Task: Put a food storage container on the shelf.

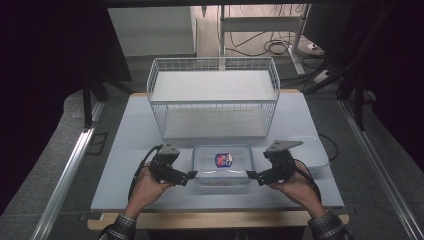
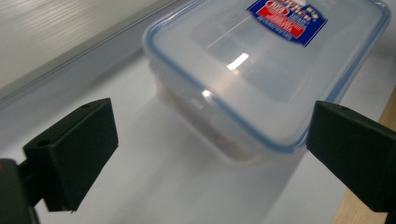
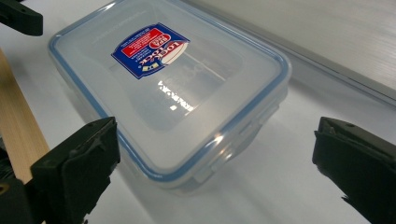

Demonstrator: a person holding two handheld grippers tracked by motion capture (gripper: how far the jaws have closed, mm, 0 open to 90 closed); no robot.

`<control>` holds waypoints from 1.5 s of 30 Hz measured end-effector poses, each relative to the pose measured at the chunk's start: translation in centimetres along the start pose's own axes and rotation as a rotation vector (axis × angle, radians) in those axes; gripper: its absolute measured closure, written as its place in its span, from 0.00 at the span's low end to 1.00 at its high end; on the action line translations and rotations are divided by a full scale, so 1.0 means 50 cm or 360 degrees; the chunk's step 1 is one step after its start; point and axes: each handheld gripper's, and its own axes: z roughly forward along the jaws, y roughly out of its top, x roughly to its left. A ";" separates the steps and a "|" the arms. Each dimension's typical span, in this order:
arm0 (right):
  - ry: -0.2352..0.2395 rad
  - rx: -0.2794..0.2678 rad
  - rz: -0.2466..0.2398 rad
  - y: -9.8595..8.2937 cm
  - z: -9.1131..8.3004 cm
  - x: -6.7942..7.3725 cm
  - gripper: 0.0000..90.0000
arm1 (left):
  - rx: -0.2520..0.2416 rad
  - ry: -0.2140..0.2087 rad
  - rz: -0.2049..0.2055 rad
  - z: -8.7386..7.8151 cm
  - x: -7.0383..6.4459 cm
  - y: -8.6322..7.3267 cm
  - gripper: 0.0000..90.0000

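Note:
A clear plastic food container [image 1: 222, 164] with a blue-rimmed lid and a red-and-blue label lies flat on the pale table, in front of the wire basket. My left gripper [image 1: 191, 176] is at its left end, jaws open and aimed at the box's near-left corner [image 2: 261, 135]. My right gripper [image 1: 251, 175] mirrors it at the right end, open too, with the box's near-right corner [image 3: 187, 172] between its jaws. Neither gripper touches the container [image 3: 163, 88]. Something reddish shows inside the box [image 2: 261, 70] near the bottom.
A white wire basket [image 1: 214, 97] with a shelf stands behind the container. A second clear tub [image 1: 312, 150] sits at the right of the table. The wooden front edge [image 1: 220, 217] runs just below my hands. Metal rails flank the table on the floor.

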 end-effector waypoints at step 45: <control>0.0366 -0.0025 0.0569 -0.016 0.016 -0.042 0.55 | -0.0194 -0.0471 -0.0594 0.019 0.046 -0.039 0.57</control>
